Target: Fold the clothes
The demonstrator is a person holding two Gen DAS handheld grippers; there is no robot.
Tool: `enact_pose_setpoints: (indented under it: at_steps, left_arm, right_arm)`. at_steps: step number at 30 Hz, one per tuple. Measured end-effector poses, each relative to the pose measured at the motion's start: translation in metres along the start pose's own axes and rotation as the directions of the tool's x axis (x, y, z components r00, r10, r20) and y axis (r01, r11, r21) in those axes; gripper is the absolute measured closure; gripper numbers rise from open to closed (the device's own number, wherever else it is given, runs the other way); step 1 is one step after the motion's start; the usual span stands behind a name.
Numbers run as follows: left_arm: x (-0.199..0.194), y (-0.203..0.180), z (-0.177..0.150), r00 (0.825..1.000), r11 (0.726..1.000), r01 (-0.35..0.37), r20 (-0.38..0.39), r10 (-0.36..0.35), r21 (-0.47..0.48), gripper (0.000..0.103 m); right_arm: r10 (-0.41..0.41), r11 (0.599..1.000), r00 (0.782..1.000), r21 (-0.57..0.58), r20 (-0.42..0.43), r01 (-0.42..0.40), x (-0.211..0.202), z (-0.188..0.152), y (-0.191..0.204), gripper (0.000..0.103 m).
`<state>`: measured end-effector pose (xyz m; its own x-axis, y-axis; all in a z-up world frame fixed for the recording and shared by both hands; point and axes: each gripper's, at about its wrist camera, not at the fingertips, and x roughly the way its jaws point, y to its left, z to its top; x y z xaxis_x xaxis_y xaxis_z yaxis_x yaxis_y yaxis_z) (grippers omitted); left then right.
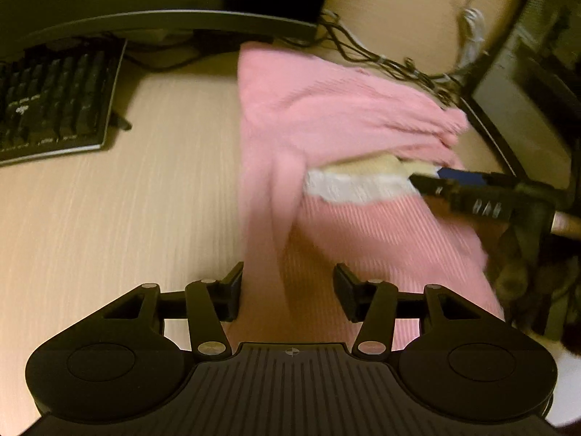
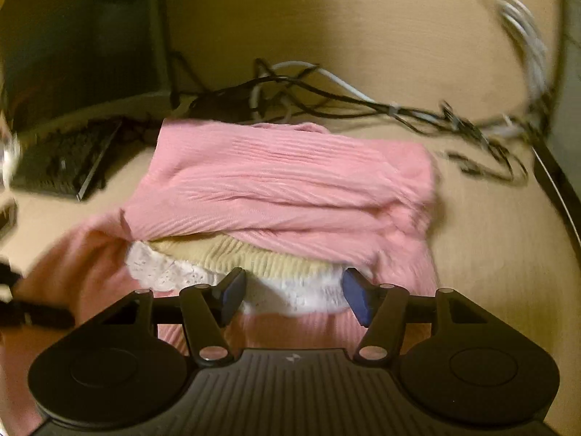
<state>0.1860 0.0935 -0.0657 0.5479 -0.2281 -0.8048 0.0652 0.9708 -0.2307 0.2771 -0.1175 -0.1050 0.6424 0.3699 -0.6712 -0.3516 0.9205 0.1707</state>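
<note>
A pink ribbed sweater point(image 1: 345, 109) lies partly folded on the light wooden desk point(image 1: 127, 218), its top half doubled over the lower part. A white lace collar point(image 1: 356, 185) and a cream ribbed lining peek out at the fold. My left gripper point(image 1: 288, 290) hovers open over the sweater's near left edge, with cloth beneath it and nothing pinched. In the right wrist view the sweater point(image 2: 272, 181) fills the middle. My right gripper point(image 2: 295, 294) stands open with the lace collar point(image 2: 163, 272) lying between and under its blue pads. From the left it shows as the right gripper point(image 1: 432, 178) reaching the collar from the right.
A black keyboard point(image 1: 51, 101) lies at the back left, under a monitor's curved base point(image 1: 163, 21). A tangle of cables point(image 2: 363, 101) runs behind the sweater. A dark computer case point(image 1: 526, 109) stands at the right edge. Bare desk shows left of the sweater.
</note>
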Motion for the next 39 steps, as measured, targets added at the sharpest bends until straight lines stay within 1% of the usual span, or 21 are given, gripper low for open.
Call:
enact_pose_setpoints:
  at_steps: [5, 8, 9, 11, 12, 14, 16, 17, 18, 20, 22, 23, 25, 28, 30, 31, 33, 35, 37, 38, 39]
  left_arm:
    - [-0.020, 0.022, -0.022, 0.998, 0.998, 0.061, -0.004, -0.061, -0.013, 0.047]
    - [-0.023, 0.026, -0.032, 0.998, 0.997, 0.068, -0.009, -0.068, 0.026, 0.052]
    - [-0.024, 0.025, -0.035, 0.998, 0.997, 0.068, -0.008, -0.067, 0.046, 0.058]
    - [-0.024, 0.021, -0.036, 0.997, 0.993, 0.078, -0.003, -0.078, 0.085, 0.088]
    - [-0.024, 0.019, -0.035, 0.996, 0.991, 0.090, 0.000, -0.090, 0.102, 0.093]
    - [-0.031, 0.024, -0.025, 0.988, 0.986, 0.154, 0.016, -0.155, 0.065, 0.094]
    - [-0.042, 0.032, -0.013, 0.974, 0.974, 0.223, 0.039, -0.224, 0.025, 0.095]
    - [-0.044, 0.034, -0.012, 0.978, 0.978, 0.202, 0.037, -0.204, 0.050, 0.095]
    - [-0.045, 0.036, -0.012, 0.982, 0.981, 0.181, 0.036, -0.184, 0.075, 0.095]
    - [-0.048, 0.041, -0.011, 0.989, 0.983, 0.138, 0.034, -0.143, 0.124, 0.094]
    - [-0.043, 0.051, -0.020, 0.996, 0.987, 0.088, -0.002, -0.089, 0.136, 0.093]
    - [-0.043, 0.055, -0.026, 0.998, 0.988, 0.065, -0.015, -0.063, 0.142, 0.088]
    - [-0.048, 0.060, -0.040, 0.999, 0.989, 0.035, -0.023, -0.032, 0.146, 0.079]
    - [-0.064, 0.065, -0.050, 0.999, 0.992, 0.041, 0.008, -0.042, 0.116, 0.071]
    - [-0.076, 0.059, -0.049, 0.994, 0.993, 0.086, 0.054, -0.090, 0.078, 0.062]
    - [-0.082, 0.055, -0.047, 0.989, 0.991, 0.119, 0.075, -0.124, 0.059, 0.054]
    - [-0.091, 0.047, -0.043, 0.975, 0.982, 0.186, 0.119, -0.188, 0.022, 0.040]
    - [-0.085, 0.035, -0.036, 0.970, 0.977, 0.211, 0.124, -0.209, -0.006, 0.036]
    - [-0.076, 0.023, -0.031, 0.974, 0.978, 0.206, 0.106, -0.202, -0.030, 0.033]
    - [-0.073, 0.018, -0.029, 0.972, 0.976, 0.214, 0.111, -0.210, -0.030, 0.027]
    - [-0.068, 0.014, -0.026, 0.968, 0.974, 0.225, 0.121, -0.220, -0.029, 0.023]
  right_arm:
    - [-0.090, 0.991, 0.996, 0.098, 0.025, 0.087, -0.065, -0.034, -0.013, 0.041]
    - [-0.171, 0.980, 0.985, 0.109, 0.012, 0.169, -0.095, -0.059, -0.010, 0.037]
    - [-0.201, 0.974, 0.980, 0.107, 0.001, 0.200, -0.101, -0.065, -0.009, 0.037]
    - [-0.251, 0.960, 0.968, 0.121, -0.022, 0.252, -0.111, -0.075, -0.005, 0.037]
    - [-0.265, 0.954, 0.964, 0.140, -0.025, 0.266, -0.116, -0.078, -0.003, 0.037]
    - [-0.293, 0.944, 0.956, 0.153, -0.012, 0.292, -0.131, -0.082, 0.006, 0.037]
    - [-0.316, 0.943, 0.948, 0.111, 0.015, 0.313, -0.145, -0.084, 0.021, 0.037]
    - [-0.320, 0.946, 0.947, 0.068, 0.023, 0.318, -0.150, -0.085, 0.030, 0.035]
    - [-0.310, 0.951, 0.950, 0.003, 0.016, 0.310, -0.154, -0.088, 0.040, 0.026]
    - [-0.290, 0.949, 0.957, -0.127, -0.007, 0.287, -0.157, -0.095, 0.057, 0.023]
    - [-0.277, 0.934, 0.960, -0.246, -0.034, 0.260, -0.161, -0.106, 0.071, 0.023]
    - [-0.273, 0.927, 0.961, -0.278, -0.045, 0.251, -0.163, -0.111, 0.073, 0.023]
    - [-0.273, 0.933, 0.960, -0.261, -0.059, 0.249, -0.166, -0.113, 0.066, 0.023]
    - [-0.262, 0.961, 0.962, -0.108, -0.074, 0.254, -0.168, -0.109, 0.030, 0.027]
    - [-0.265, 0.963, 0.960, 0.020, -0.091, 0.268, -0.165, -0.106, 0.001, 0.042]
    - [-0.264, 0.959, 0.960, 0.081, -0.096, 0.271, -0.164, -0.105, -0.013, 0.045]
    - [-0.250, 0.948, 0.964, 0.181, -0.085, 0.262, -0.163, -0.107, -0.036, 0.045]
    - [-0.245, 0.935, 0.967, 0.246, -0.069, 0.254, -0.158, -0.112, -0.048, 0.045]
    - [-0.212, 0.933, 0.975, 0.284, -0.064, 0.221, -0.147, -0.117, -0.054, 0.046]
    - [-0.196, 0.936, 0.979, 0.285, -0.059, 0.205, -0.141, -0.117, -0.054, 0.053]
    - [-0.183, 0.950, 0.982, 0.248, -0.048, 0.189, -0.135, -0.115, -0.048, 0.074]
